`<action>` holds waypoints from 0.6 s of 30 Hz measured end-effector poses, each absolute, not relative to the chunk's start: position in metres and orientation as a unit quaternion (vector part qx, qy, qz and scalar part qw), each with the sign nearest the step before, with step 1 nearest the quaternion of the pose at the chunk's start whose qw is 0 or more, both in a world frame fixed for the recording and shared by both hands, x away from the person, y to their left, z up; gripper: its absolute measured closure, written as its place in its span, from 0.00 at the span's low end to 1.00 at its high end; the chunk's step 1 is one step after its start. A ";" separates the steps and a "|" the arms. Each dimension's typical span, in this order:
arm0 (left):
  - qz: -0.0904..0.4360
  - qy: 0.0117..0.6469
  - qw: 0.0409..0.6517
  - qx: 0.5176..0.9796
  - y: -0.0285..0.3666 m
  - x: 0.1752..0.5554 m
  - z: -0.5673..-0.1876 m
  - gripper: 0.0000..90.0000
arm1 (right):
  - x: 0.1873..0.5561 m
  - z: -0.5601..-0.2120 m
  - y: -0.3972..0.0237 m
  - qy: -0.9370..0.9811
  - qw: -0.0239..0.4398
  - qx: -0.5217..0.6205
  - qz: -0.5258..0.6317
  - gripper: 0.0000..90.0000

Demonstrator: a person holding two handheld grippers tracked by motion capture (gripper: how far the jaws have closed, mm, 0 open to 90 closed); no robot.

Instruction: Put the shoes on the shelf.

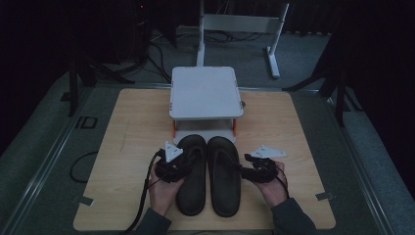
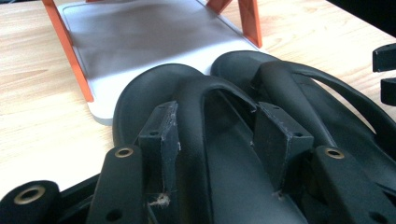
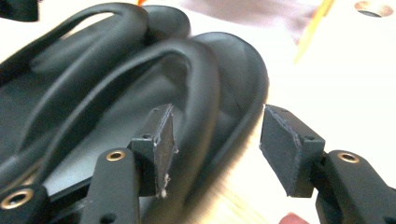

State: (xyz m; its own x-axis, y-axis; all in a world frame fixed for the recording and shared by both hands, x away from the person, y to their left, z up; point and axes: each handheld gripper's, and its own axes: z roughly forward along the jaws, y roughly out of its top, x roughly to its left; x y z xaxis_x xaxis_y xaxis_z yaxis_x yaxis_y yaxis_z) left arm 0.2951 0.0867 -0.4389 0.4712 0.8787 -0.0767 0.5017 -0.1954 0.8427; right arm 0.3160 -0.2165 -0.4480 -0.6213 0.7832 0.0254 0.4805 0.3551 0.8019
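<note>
Two black slippers lie side by side on the wooden bench point(image 1: 127, 127), toes pointing away from the person toward a small grey stand point(image 1: 205, 93) with orange legs. The left tongs point(image 2: 215, 135) sit at the outer edge of the left slipper point(image 1: 192, 171), about halfway along its length. In the left gripper view their jaws stand apart, straddling the arched strap point(image 2: 196, 93) of that slipper; the strap passes between the pads, close to the left-hand one, and it is hard to tell whether that pad touches it, but the pads do not squeeze it. The right tongs point(image 3: 217, 144) sit at the outer edge of the right slipper point(image 1: 224, 174). In the right gripper view their jaws are wide apart: one pad hovers over the slipper's footbed beside its strap point(image 3: 201, 79), the other hangs outside the sole's rim over bare wood, and neither presses on the slipper. Just beyond both tongs, the slippers' toes reach the stand's lower grey tray point(image 2: 140, 42). Both slippers rest flat on the bench.
</note>
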 end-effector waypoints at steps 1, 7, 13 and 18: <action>0.217 0.465 0.433 0.741 0.086 0.293 -0.439 0.55 | 0.315 -0.449 -0.219 0.801 0.186 0.397 0.407 0.49; 0.204 0.456 0.434 0.750 0.081 0.287 -0.442 0.55 | 0.314 -0.462 -0.228 0.805 0.180 0.411 0.388 0.49; 0.176 0.445 0.435 0.763 0.066 0.281 -0.451 0.55 | 0.308 -0.475 -0.231 0.816 0.170 0.412 0.369 0.49; 0.162 0.440 0.425 0.774 0.053 0.282 -0.458 0.58 | 0.302 -0.480 -0.233 0.820 0.164 0.411 0.363 0.49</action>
